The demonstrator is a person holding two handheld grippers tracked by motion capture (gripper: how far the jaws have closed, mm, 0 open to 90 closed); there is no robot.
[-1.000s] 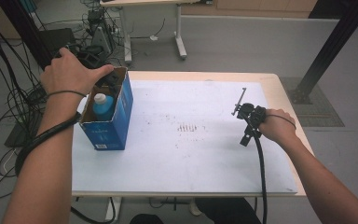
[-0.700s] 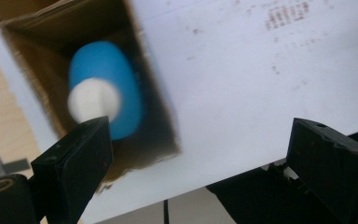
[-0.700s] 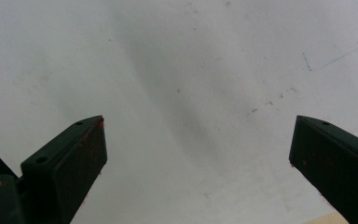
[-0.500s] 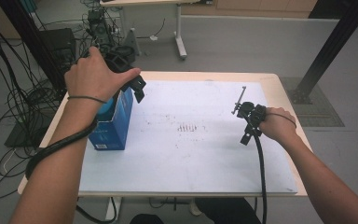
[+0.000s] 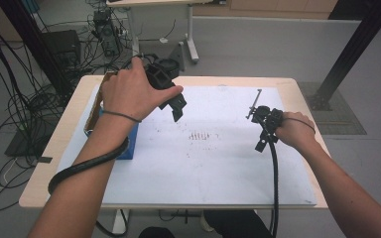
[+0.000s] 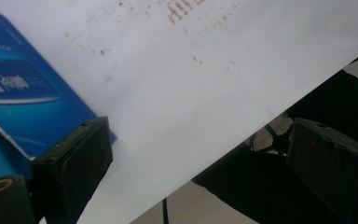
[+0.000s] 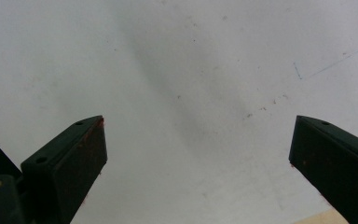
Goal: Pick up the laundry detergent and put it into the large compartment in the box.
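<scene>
Claws first: our left claw (image 5: 174,105) hangs above the white surface (image 5: 213,168) just right of the blue box (image 5: 127,144), its jaws spread with nothing between them, having just been opening as it comes away. We judge the box, standing at the left edge of the surface with its flap up, is now left free for the next reach. Our right claw (image 5: 256,104) rests at the right side, jaws spread and empty, likely parked clear
</scene>
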